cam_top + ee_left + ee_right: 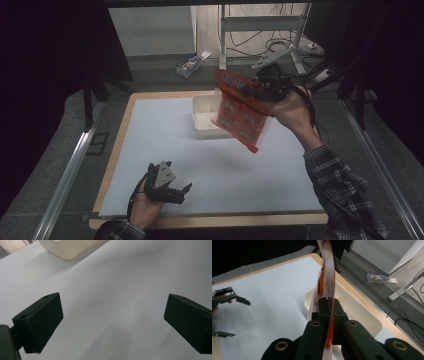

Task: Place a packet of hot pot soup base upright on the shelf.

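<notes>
the right gripper [261, 86] is raised above the far right part of the table [150, 130], its jaws pressed tight on the edge of a red snack bag [239, 111]. in the right gripper view the bag [327, 272] runs edge-on up from between the two closed jaws, thin and slightly curved. in the high view the bag hangs tilted in the air, its upper end by the gripper and its lower corner pointing down toward the near right, partly over a white tub [202, 117] that sits on the white sheet at the far middle of the table. the left gripper [176, 192] rests low at the near left edge of the table, well apart from the bag and tub, held in the person's left hand [146, 207]. its jaws stand wide apart with only bare white surface between them, holding nothing. in the left gripper view a corner of the tub [68, 248] sits at the top edge. a small box [190, 64] lies on the floor beyond the table.
</notes>
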The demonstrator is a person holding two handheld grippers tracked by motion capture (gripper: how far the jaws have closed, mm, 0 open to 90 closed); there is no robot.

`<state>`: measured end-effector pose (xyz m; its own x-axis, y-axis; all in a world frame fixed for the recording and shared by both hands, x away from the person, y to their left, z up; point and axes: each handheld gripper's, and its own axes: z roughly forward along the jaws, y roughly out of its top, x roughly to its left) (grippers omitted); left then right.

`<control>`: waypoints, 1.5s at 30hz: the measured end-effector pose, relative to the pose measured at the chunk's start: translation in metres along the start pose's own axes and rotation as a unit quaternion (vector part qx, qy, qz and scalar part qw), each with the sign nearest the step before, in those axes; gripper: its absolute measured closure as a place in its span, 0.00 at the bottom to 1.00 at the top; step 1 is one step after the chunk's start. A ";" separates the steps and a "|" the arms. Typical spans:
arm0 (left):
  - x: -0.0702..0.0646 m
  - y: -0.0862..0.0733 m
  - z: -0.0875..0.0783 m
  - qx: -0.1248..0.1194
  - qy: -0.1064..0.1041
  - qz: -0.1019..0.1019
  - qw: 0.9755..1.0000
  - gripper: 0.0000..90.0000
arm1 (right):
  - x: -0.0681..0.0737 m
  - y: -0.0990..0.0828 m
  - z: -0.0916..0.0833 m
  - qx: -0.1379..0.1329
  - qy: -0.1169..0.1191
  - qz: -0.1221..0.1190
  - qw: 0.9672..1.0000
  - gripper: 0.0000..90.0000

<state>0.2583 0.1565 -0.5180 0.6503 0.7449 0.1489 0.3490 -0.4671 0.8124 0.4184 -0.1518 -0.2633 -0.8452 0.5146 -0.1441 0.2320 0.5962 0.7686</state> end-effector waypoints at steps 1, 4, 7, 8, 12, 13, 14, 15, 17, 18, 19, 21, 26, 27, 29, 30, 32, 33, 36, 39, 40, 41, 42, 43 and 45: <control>0.000 0.000 0.000 -0.004 0.000 -0.004 1.000 0.02 | -0.004 0.004 0.004 -0.002 -0.004 0.002 1.000 0.99; 0.000 0.000 0.000 -0.005 -0.001 -0.008 1.000 0.02 | -0.010 0.012 0.009 -0.003 -0.007 0.004 1.000 0.99; 0.001 0.000 -0.001 -0.006 -0.002 -0.007 1.000 0.02 | -0.017 0.020 0.015 -0.002 -0.011 0.006 1.000 0.99; 0.001 0.000 -0.001 -0.006 -0.002 -0.007 1.000 0.02 | -0.017 0.020 0.015 -0.002 -0.011 0.006 1.000 0.99; 0.002 -0.001 -0.002 -0.009 -0.001 -0.007 1.000 0.02 | -0.026 0.033 0.024 0.000 -0.015 0.001 1.000 0.99; 0.002 -0.001 -0.002 -0.011 -0.003 -0.010 1.000 0.02 | -0.028 0.035 0.026 -0.001 -0.016 0.000 1.000 0.99; 0.002 -0.001 -0.003 -0.012 -0.006 -0.012 1.000 0.02 | -0.029 0.037 0.028 -0.001 -0.016 0.001 1.000 0.99; 0.003 -0.001 -0.003 -0.013 -0.007 -0.014 1.000 0.02 | -0.031 0.038 0.030 -0.001 -0.018 0.002 1.000 0.99; 0.004 -0.002 -0.002 -0.017 -0.023 -0.022 0.999 0.01 | -0.035 0.040 0.035 0.000 -0.022 0.007 1.000 0.99; 0.004 -0.002 -0.002 -0.017 -0.023 -0.022 0.999 0.00 | -0.038 0.041 0.037 0.001 -0.023 0.007 1.000 0.99; 0.006 -0.003 0.000 -0.013 -0.038 -0.030 0.999 0.00 | -0.040 0.042 0.040 0.000 -0.025 0.004 1.000 0.99; 0.005 -0.003 0.000 -0.016 -0.041 -0.031 0.999 0.00 | -0.045 0.044 0.045 0.003 -0.026 0.008 1.000 0.99; 0.007 -0.003 -0.002 -0.028 -0.049 -0.038 0.998 0.00 | -0.059 0.048 0.057 0.005 -0.034 0.010 0.999 0.99; 0.008 -0.003 -0.002 -0.028 -0.051 -0.042 0.997 0.00 | -0.061 0.048 0.059 0.007 -0.036 0.011 0.999 0.99; 0.008 -0.003 -0.002 -0.029 -0.052 -0.044 0.997 0.00 | -0.063 0.048 0.061 0.009 -0.038 0.011 0.999 0.99; 0.008 -0.003 -0.002 -0.030 -0.051 -0.043 0.997 0.00 | -0.069 0.047 0.067 0.012 -0.039 0.011 0.999 0.99; 0.008 -0.003 -0.002 -0.031 -0.051 -0.042 0.997 0.00 | -0.070 0.047 0.069 0.015 -0.040 0.009 0.999 0.99; 0.008 -0.003 -0.002 -0.030 -0.050 -0.042 0.997 0.00 | -0.072 0.046 0.072 0.016 -0.040 0.011 0.999 0.99; 0.008 -0.003 -0.002 -0.029 -0.049 -0.041 0.997 0.00 | -0.078 0.043 0.081 0.024 -0.042 0.013 0.999 0.99; 0.009 -0.004 -0.002 -0.027 -0.050 -0.041 0.998 0.00 | -0.085 0.039 0.093 0.033 -0.042 0.016 0.998 0.99; 0.009 -0.004 -0.001 -0.026 -0.051 -0.042 0.997 0.00 | -0.085 0.039 0.095 0.035 -0.041 0.016 0.998 0.99; 0.009 -0.004 -0.001 -0.026 -0.051 -0.042 0.997 0.00 | -0.086 0.038 0.098 0.037 -0.042 0.012 0.998 0.99; 0.009 -0.004 -0.001 -0.026 -0.051 -0.042 0.997 0.00 | -0.086 0.038 0.098 0.037 -0.042 0.012 0.998 0.99; 0.009 -0.004 -0.001 -0.027 -0.052 -0.042 0.997 0.00 | -0.087 0.037 0.102 0.038 -0.036 0.014 0.999 0.99; 0.009 -0.004 -0.001 -0.026 -0.052 -0.041 0.997 0.00 | -0.087 0.036 0.106 0.038 -0.034 0.013 0.999 0.99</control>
<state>0.2618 0.1655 -0.5191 0.6880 0.7253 0.0235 0.3701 -0.3786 0.8484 0.5512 -0.1098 -0.2889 -0.8044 0.5697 -0.1686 0.2919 0.6261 0.7230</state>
